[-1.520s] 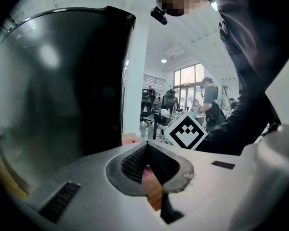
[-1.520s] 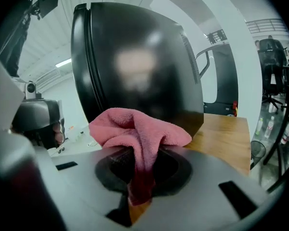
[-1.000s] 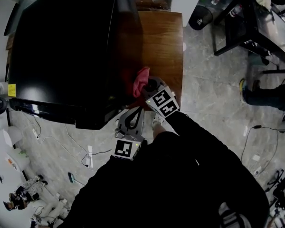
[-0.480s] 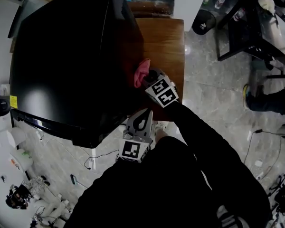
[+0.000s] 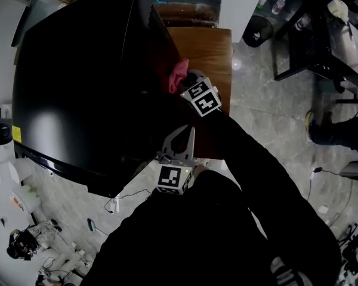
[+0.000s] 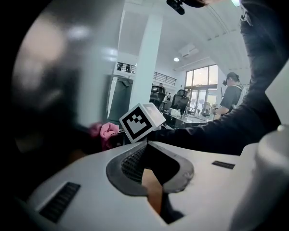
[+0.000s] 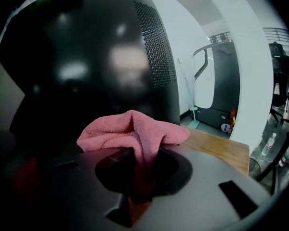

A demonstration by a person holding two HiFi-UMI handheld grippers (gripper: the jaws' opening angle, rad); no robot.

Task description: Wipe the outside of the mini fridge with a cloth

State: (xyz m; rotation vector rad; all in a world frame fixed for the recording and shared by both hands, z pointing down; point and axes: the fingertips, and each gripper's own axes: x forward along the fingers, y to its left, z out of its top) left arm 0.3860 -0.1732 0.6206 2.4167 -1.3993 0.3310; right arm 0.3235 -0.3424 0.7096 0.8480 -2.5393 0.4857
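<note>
The black mini fridge (image 5: 77, 82) fills the left of the head view and stands on a wooden table (image 5: 206, 46). My right gripper (image 5: 188, 85) is shut on a pink cloth (image 5: 178, 75), which is pressed against the fridge's right side wall. In the right gripper view the cloth (image 7: 130, 134) bunches out of the shut right gripper (image 7: 139, 165), in front of the glossy fridge (image 7: 86, 71). My left gripper (image 5: 189, 130) hangs near the table's front edge, shut and holding nothing. The left gripper view shows the left gripper (image 6: 151, 165), the cloth (image 6: 106, 129) and the fridge (image 6: 48, 81).
A perforated vent panel (image 7: 156, 42) covers part of the fridge. A black bin (image 5: 255, 25) and a black desk frame (image 5: 310, 34) stand on the floor to the right. A person's shoe (image 5: 322, 127) is at the far right. Cables (image 5: 116, 201) lie beside the table.
My right gripper has carried the cloth farther back along the fridge's side wall. The left gripper has drifted slightly right and toward the table.
</note>
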